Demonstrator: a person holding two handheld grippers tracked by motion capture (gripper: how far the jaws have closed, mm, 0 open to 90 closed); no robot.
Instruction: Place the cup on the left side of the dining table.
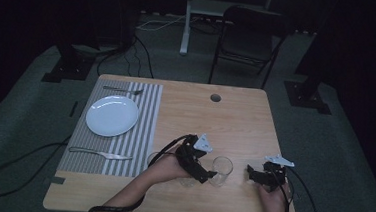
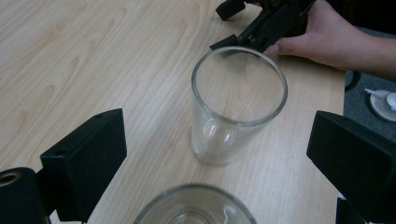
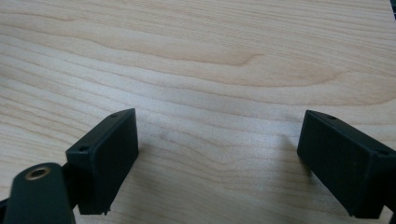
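Observation:
A clear drinking glass (image 2: 238,107) stands upright and empty on the wooden table (image 2: 70,56), just past the tips of my left gripper (image 2: 219,140). That gripper is open, its jaws spread wide to either side. The rim of a second glass (image 2: 194,207) shows lower down between the jaws, and neither pad touches it. From above, the left gripper (image 1: 202,174) points at the glass (image 1: 221,169) near the table's front edge. My right gripper (image 1: 250,174) rests to the right of it, held in a hand (image 2: 336,37). The right gripper (image 3: 219,140) is open over bare wood.
A striped placemat (image 1: 144,133) on the table's left side carries a white plate (image 1: 112,115), a fork (image 1: 123,89) beyond it and a knife (image 1: 100,153) in front. A cable hole (image 1: 215,97) lies at the far edge. A chair (image 1: 248,40) stands behind the table.

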